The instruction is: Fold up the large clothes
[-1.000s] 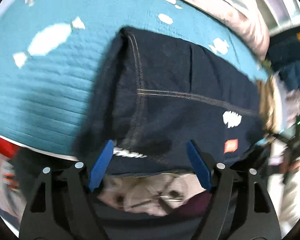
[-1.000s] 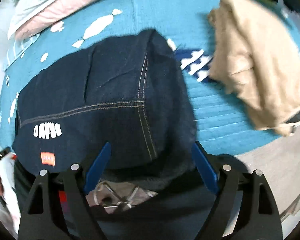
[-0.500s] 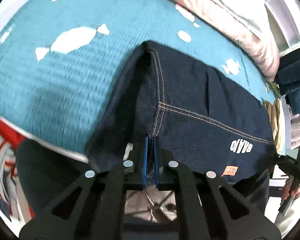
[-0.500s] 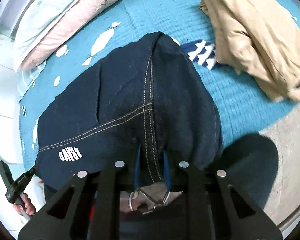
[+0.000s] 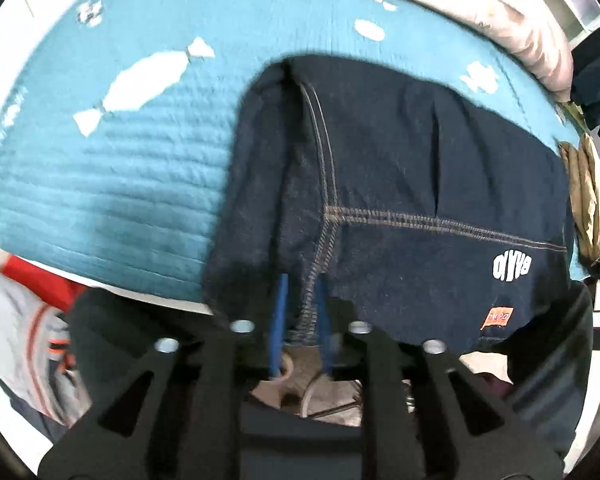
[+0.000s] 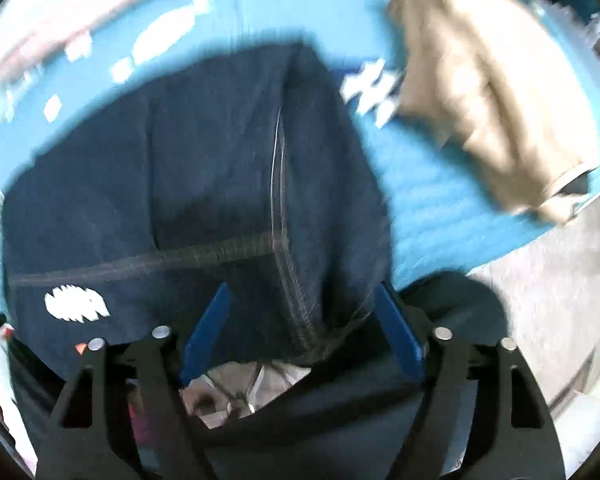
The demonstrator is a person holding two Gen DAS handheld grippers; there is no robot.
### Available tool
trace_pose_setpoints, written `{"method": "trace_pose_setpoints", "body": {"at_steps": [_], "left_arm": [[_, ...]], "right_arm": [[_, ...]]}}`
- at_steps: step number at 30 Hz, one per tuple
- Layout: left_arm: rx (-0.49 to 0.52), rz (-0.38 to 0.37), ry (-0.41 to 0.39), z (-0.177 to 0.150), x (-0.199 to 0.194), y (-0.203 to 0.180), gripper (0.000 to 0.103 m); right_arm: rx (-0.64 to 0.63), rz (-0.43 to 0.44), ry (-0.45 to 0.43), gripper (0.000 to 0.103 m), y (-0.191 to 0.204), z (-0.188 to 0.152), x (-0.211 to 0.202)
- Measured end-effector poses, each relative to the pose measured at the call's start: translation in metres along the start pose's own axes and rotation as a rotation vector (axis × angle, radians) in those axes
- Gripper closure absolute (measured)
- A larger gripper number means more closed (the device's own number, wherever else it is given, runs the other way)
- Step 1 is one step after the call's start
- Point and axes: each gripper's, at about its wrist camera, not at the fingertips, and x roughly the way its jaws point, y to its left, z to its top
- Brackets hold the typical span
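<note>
A folded dark denim garment (image 5: 400, 168) with tan stitching, white lettering (image 5: 514, 268) and an orange tag (image 5: 500, 316) lies on the teal bedspread (image 5: 120, 168). My left gripper (image 5: 301, 320) points down at its near edge. Its jaws are opening, a narrow gap apart, with the stitched seam still between them. In the right wrist view the same denim garment (image 6: 204, 184) fills the middle. My right gripper (image 6: 302, 332) hovers over the near edge, jaws opening wide. The seam sits between the blue fingers (image 6: 208, 332) without touching them.
A crumpled beige garment (image 6: 488, 92) lies on the teal bedspread (image 6: 432, 200) to the right, over a navy-and-white patterned piece (image 6: 372, 92). Pink and white pillows (image 5: 500, 8) line the far side. Grey floor (image 6: 540, 300) shows past the bed edge. Red-and-grey clothing (image 5: 32, 320) sits lower left.
Both grippers were open, closed on the denim's near seam half a second ago, and have parted again: the right wide, the left only a little. The garment stays flat.
</note>
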Motion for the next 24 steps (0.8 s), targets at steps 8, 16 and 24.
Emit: {"method": "trace_pose_setpoints", "body": {"at_steps": [8,16,24], "left_arm": [[-0.065,-0.084,-0.066,0.074,0.009,0.011,0.048],[-0.236,-0.096,-0.107,0.137,0.069,0.022,0.086],[-0.316,-0.025,-0.103,0.147,0.071,0.037,0.097]], "right_arm": [[0.083,0.138,-0.068,0.028,-0.008,0.082,0.016],[0.209,0.155,-0.007,0.087,-0.016,0.128,0.078],[0.115,-0.003,-0.064,0.102,-0.012,0.125,0.076]]}}
